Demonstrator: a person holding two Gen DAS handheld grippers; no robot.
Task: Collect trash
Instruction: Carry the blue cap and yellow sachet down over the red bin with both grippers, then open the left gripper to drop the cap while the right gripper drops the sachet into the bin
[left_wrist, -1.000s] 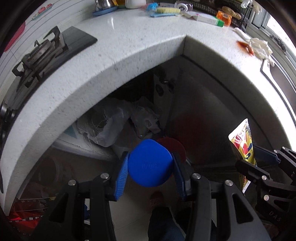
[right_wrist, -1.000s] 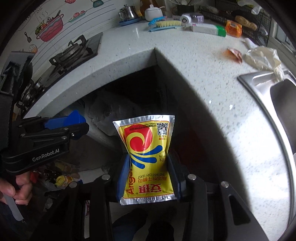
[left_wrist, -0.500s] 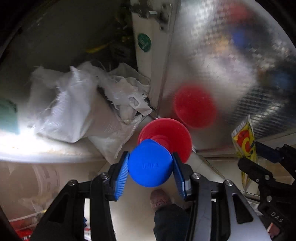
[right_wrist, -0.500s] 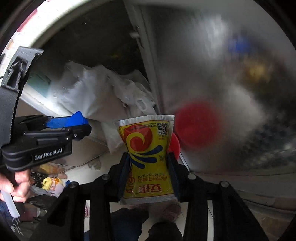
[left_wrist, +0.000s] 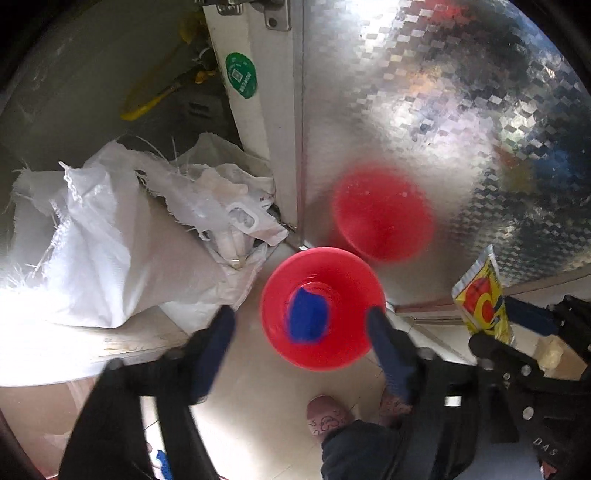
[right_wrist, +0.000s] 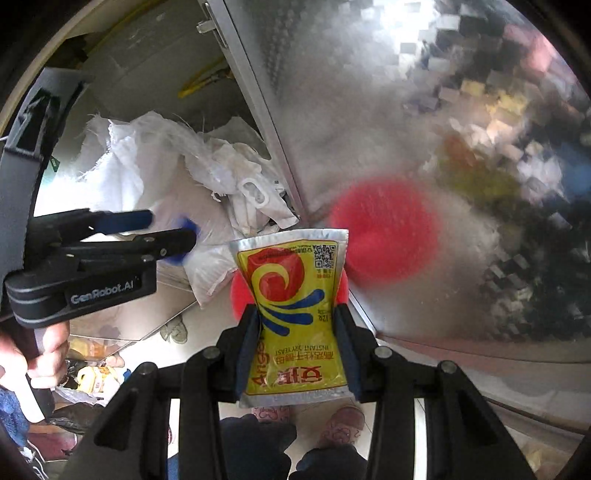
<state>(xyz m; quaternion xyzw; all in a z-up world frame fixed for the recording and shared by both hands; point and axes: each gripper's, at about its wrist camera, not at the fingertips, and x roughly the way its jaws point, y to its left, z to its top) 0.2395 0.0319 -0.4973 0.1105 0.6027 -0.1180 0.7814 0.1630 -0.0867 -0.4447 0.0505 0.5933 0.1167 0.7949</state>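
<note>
Counted from left to right, the scene held one heap of white woven sacks (left_wrist: 110, 236) on the floor at the cabinet opening, one red bin (left_wrist: 321, 306), one blue cap (left_wrist: 308, 314), one yellow yeast sachet (right_wrist: 295, 314) and two hand-held grippers.

The left gripper (left_wrist: 301, 328) pointed steeply down over the red bin, which stood on the floor tiles just beside the shiny metal cabinet door (left_wrist: 424, 110); a blurred red reflection of the bin showed on that door. Its jaws had just been opening and stood spread wide, one on either side of the bin's mouth, with nothing pinched between them. The blue cap was apart from both pads, blurred, and lay within the outline of the bin; whether it was still in the air or already at the bottom could not be told. In the right wrist view a hand (right_wrist: 44, 354) gripped the handle of this gripper at the far left.

The right gripper (right_wrist: 295, 332) also pointed steeply down, to the right of the left one and near the bin. Its jaws were pressed in on the yellow yeast sachet, pinching it at the waist so that the pouch bowed inward, its printed top standing up beyond the fingertips. Two slippered feet (right_wrist: 340, 424) showed below the pouch.
</note>
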